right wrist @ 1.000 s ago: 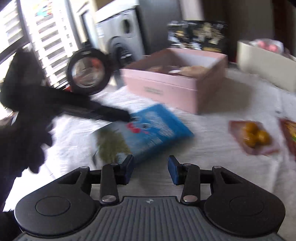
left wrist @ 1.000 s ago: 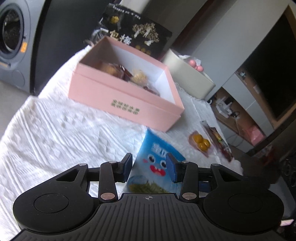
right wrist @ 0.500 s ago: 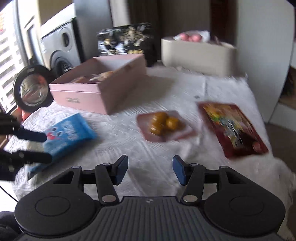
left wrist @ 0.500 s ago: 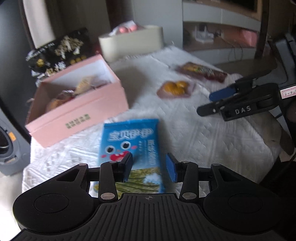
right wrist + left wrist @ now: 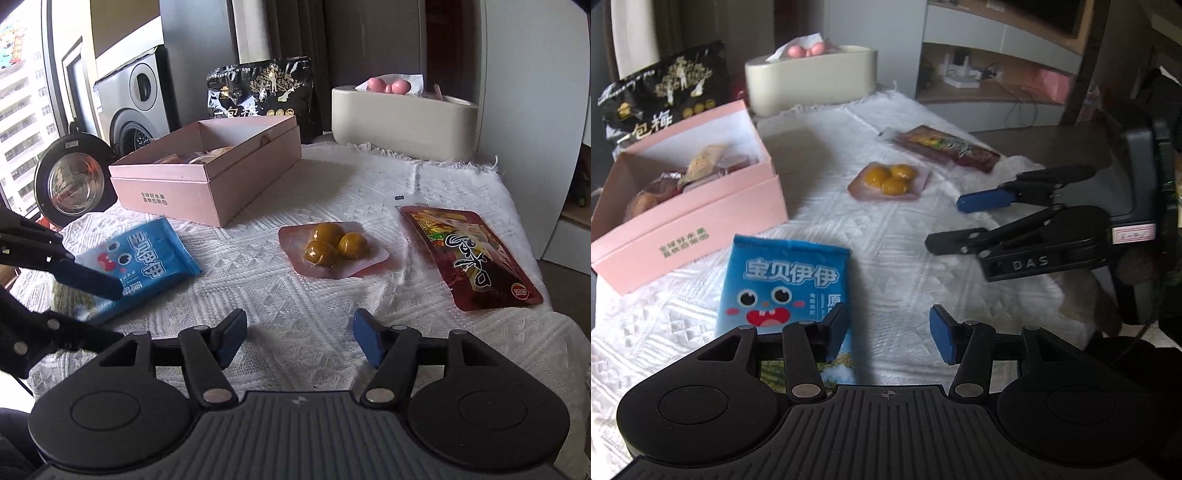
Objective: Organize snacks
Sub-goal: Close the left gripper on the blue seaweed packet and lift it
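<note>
Now both grippers angled down over cloth: left gripper [image 5: 888, 332] jaws opening, empty, beside blue snack bag [image 5: 786, 284]; right gripper [image 5: 299, 338] same.

My right tool [image 5: 297, 338] hangs over the white table [image 5: 461, 184], jaws opening on nothing; ahead lies the yolk pack [image 5: 332, 249], red packet [image 5: 469, 256] to its right.

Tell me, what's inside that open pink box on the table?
The pink box holds several small wrapped snacks, pale and reddish-brown, piled at one end. Its near wall hides whatever lies lower down, so I cannot count them or see the bottom.
</note>
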`<act>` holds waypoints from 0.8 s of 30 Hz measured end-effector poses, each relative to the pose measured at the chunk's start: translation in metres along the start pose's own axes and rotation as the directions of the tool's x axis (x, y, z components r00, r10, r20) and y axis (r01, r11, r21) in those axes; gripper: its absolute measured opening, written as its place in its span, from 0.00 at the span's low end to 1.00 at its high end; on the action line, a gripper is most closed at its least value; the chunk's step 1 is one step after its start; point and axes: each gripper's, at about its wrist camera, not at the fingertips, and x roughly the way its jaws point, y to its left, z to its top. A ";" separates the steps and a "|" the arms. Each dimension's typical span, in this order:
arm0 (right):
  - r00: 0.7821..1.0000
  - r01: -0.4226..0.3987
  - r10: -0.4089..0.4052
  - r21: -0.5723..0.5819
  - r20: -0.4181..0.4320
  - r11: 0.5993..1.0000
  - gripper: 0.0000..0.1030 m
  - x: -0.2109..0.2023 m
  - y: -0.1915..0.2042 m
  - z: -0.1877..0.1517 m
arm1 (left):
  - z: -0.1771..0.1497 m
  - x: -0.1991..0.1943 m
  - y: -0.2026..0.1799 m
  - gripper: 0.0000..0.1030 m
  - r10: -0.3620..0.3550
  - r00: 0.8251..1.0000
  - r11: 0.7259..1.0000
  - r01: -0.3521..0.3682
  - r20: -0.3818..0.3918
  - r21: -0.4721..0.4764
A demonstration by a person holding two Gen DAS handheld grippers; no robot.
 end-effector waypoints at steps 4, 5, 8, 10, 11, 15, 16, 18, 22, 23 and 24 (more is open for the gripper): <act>1.000 -0.002 0.002 -0.003 0.005 1.000 0.64 0.000 0.000 -0.001 | 0.000 -0.011 0.001 0.52 0.151 0.988 0.986 -0.151 0.007 0.070; 1.000 -0.002 0.002 -0.004 0.006 1.000 0.65 0.000 0.001 -0.001 | -0.001 -0.011 0.004 0.52 0.177 0.984 0.981 -0.176 -0.003 0.080; 1.000 -0.002 0.002 -0.009 0.005 1.000 0.66 0.001 0.002 -0.001 | -0.006 -0.009 0.008 0.52 0.208 0.977 0.975 -0.204 -0.038 0.089; 1.000 -0.001 0.001 -0.013 0.005 1.000 0.67 0.001 0.002 -0.001 | -0.008 -0.006 0.007 0.52 0.201 0.979 0.976 -0.196 -0.046 0.092; 1.000 0.000 0.000 -0.015 0.005 1.000 0.67 0.001 0.002 -0.001 | -0.008 -0.004 0.006 0.53 0.195 0.979 0.977 -0.189 -0.053 0.094; 1.000 0.002 -0.002 -0.021 0.004 1.000 0.67 0.001 0.002 -0.001 | -0.006 0.002 0.006 0.69 0.148 0.987 0.987 -0.144 -0.055 0.076; 1.000 0.002 -0.002 -0.023 0.004 1.000 0.67 0.001 0.002 -0.001 | -0.005 0.003 0.007 0.73 0.127 0.990 0.990 -0.123 -0.054 0.064; 1.000 0.002 -0.002 -0.025 0.005 1.000 0.67 0.001 0.002 -0.001 | -0.006 0.004 0.008 0.79 0.093 0.995 0.995 -0.090 -0.048 0.050; 1.000 0.004 -0.003 -0.035 0.006 0.999 0.70 0.001 0.004 -0.002 | -0.006 0.004 0.011 0.90 0.038 0.999 0.999 -0.038 -0.036 0.011; 1.000 0.004 -0.004 -0.038 0.006 0.999 0.70 0.001 0.004 -0.002 | -0.006 0.002 0.013 0.89 0.033 0.999 0.999 -0.033 -0.028 0.004; 1.000 0.004 -0.004 -0.042 0.006 0.999 0.70 0.002 0.005 -0.002 | -0.006 -0.001 0.014 0.87 0.037 0.999 0.999 -0.037 -0.018 0.001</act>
